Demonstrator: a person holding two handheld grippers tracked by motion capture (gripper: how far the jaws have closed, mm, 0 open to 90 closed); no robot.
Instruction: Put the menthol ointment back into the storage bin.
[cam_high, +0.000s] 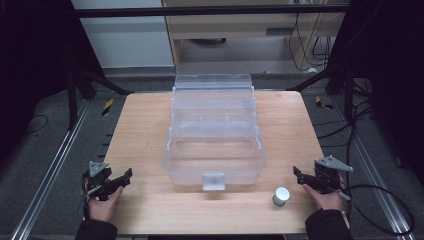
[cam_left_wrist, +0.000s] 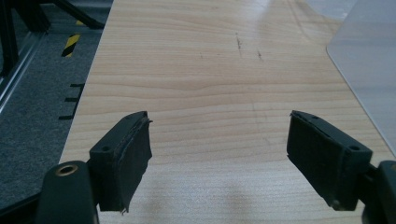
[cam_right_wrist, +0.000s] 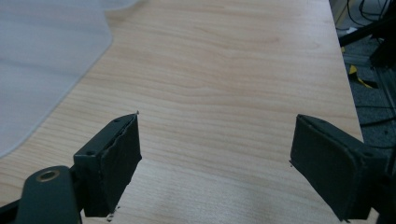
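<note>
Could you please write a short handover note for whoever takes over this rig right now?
Left gripper: open, holding nothing, at the table's near left corner.
Right gripper: open, holding nothing, at the near right edge.
The clear plastic box stands mid-table, lid up, latch facing the person.
A small white-capped jar stands upright on the table, in front of the box's right corner and nearest the right gripper.
Done: nothing handled yet.
Left: probably pick up the jar with the right gripper.

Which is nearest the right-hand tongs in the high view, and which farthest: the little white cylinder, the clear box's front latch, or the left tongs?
1. little white cylinder, just left of the right tongs.
2. front latch, table middle.
3. left tongs, opposite edge.
</note>
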